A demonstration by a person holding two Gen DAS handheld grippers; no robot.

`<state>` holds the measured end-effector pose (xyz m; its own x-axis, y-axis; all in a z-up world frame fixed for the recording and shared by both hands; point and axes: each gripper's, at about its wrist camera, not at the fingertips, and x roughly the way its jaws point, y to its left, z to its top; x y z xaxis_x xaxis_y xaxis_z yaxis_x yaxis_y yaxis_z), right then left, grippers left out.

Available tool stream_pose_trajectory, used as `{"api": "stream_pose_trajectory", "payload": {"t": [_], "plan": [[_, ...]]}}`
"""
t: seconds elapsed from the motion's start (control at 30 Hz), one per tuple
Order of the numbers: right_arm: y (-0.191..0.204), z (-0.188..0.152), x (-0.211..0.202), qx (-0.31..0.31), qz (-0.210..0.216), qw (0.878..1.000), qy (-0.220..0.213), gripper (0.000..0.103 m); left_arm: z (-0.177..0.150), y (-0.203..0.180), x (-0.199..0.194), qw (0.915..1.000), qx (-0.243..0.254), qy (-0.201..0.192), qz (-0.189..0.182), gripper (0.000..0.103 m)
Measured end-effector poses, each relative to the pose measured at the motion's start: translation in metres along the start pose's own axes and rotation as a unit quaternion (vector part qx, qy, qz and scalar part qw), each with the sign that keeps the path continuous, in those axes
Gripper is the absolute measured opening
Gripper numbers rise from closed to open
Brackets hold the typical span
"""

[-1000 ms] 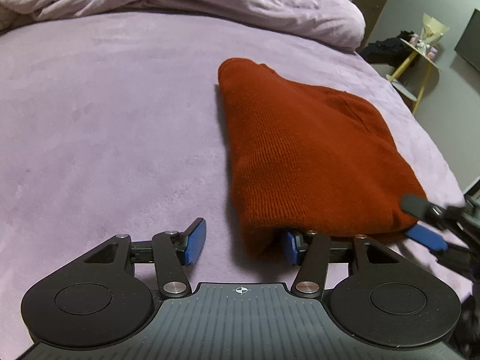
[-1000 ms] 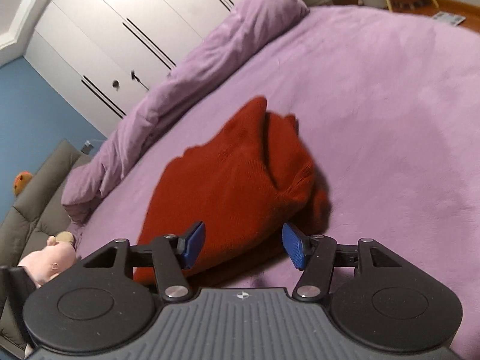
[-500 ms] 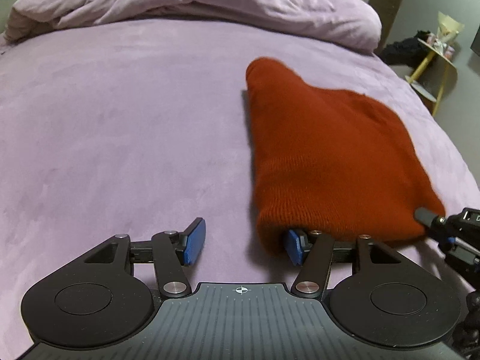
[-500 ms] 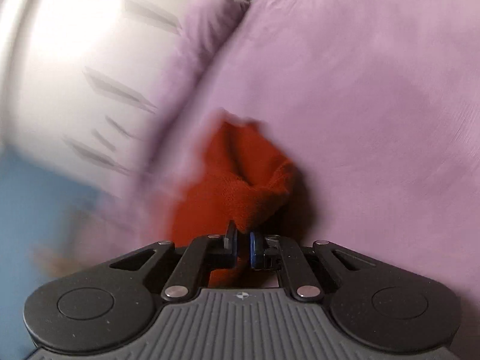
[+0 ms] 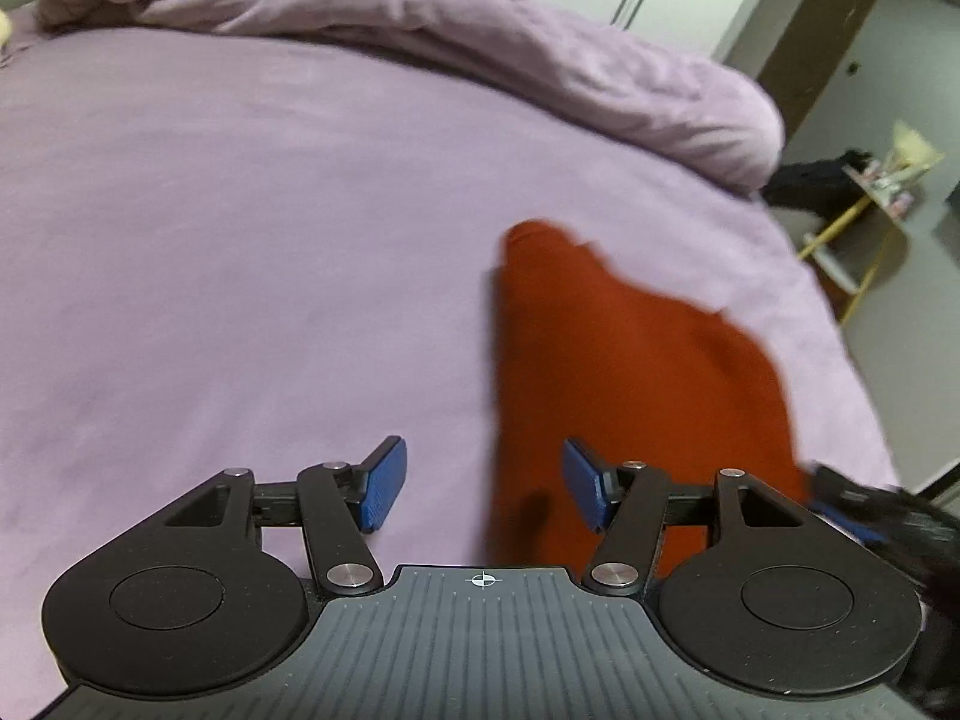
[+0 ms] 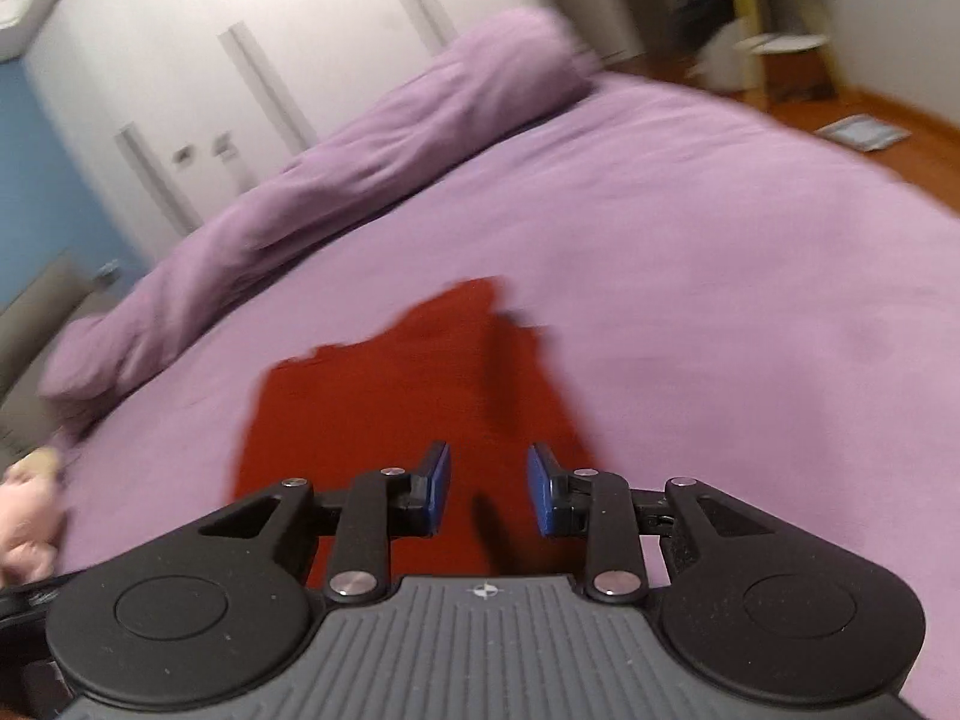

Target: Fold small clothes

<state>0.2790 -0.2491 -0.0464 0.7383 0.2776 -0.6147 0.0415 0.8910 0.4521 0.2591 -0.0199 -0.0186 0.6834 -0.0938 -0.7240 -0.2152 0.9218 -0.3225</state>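
Observation:
A rust-red knitted garment lies folded on the purple bed. In the left wrist view my left gripper is open, above the garment's near left edge, its right pad over the cloth, and holds nothing. In the right wrist view the garment lies just ahead of my right gripper, which is partly open with nothing between its blue pads. The right gripper's tip also shows at the right edge of the left wrist view.
A rolled purple duvet lies along the far side of the bed. A yellow-legged side table stands off the bed's right. White wardrobes are behind. A pink soft toy sits at the left edge.
The right gripper was shut on the garment's near corner half a second ago and has let go and opened. Both grippers have lifted and drawn back from the garment.

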Motion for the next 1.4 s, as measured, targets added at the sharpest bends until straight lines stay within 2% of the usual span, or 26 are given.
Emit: {"api": "stream_pose_trajectory", "payload": {"t": [0.1,0.2,0.27,0.33,0.43,0.57,0.6,0.63,0.87,1.03,1.13,1.2,1.23,1.27,1.3,1.33,1.4], "plan": [[0.033,0.012,0.037,-0.064,0.013,0.998,0.012,0.024,0.011,-0.024,0.025,0.9998,0.008,-0.01,0.014,0.063],[0.051,0.028,0.076,-0.09,-0.005,0.995,0.03,0.023,0.025,-0.041,0.055,0.9987,0.033,-0.012,0.036,0.063],[0.053,0.038,0.096,-0.098,-0.029,0.994,0.036,0.022,0.029,-0.046,0.068,0.9978,0.053,-0.016,0.037,0.064],[0.056,0.047,0.115,-0.097,-0.047,0.993,0.041,0.018,0.031,-0.054,0.081,0.9956,0.077,-0.016,0.051,0.069],[0.05,0.055,0.129,-0.117,-0.077,0.99,0.034,0.016,0.035,-0.061,0.098,0.9929,0.103,-0.014,0.058,0.072],[0.038,0.063,0.147,-0.132,-0.086,0.986,0.045,0.014,0.047,-0.067,0.119,0.9913,0.111,0.006,0.069,0.075],[0.037,0.065,0.15,-0.135,-0.088,0.986,0.047,0.006,0.049,-0.066,0.122,0.9911,0.112,0.011,0.072,0.077],[0.035,0.064,0.15,-0.138,-0.095,0.985,0.048,0.005,0.05,-0.064,0.126,0.9912,0.109,0.016,0.073,0.079],[0.013,0.048,0.155,-0.149,-0.063,0.987,0.003,0.004,0.047,-0.054,0.146,0.9928,0.091,0.031,0.072,0.087],[0.0,0.051,0.145,-0.105,-0.03,0.994,-0.006,0.004,0.05,-0.043,0.135,0.9945,0.086,0.039,0.045,0.088],[-0.012,0.054,0.127,-0.071,-0.006,0.997,0.001,0.005,0.053,-0.021,0.112,0.9961,0.075,0.043,-0.013,0.087],[-0.023,0.058,0.104,-0.055,0.004,0.998,0.016,0.01,0.053,0.003,0.094,0.9949,0.054,0.056,-0.064,0.085],[-0.033,0.059,0.095,-0.041,0.011,0.999,0.024,0.026,0.051,0.016,0.087,0.9925,0.046,0.067,-0.091,0.085],[-0.045,0.062,0.085,-0.02,0.012,0.999,0.037,0.046,0.05,0.025,0.083,0.9897,0.039,0.08,-0.112,0.085],[-0.06,0.064,0.076,0.009,0.007,0.998,0.057,0.08,0.046,0.036,0.081,0.9852,0.026,0.097,-0.139,0.084],[-0.072,0.065,0.071,0.031,0.015,0.997,0.072,0.078,0.043,0.043,0.081,0.9807,0.011,0.113,-0.159,0.084],[-0.102,0.064,0.069,0.096,0.081,0.985,0.12,0.077,0.037,0.055,0.087,0.9695,-0.036,0.14,-0.198,0.083]]}}
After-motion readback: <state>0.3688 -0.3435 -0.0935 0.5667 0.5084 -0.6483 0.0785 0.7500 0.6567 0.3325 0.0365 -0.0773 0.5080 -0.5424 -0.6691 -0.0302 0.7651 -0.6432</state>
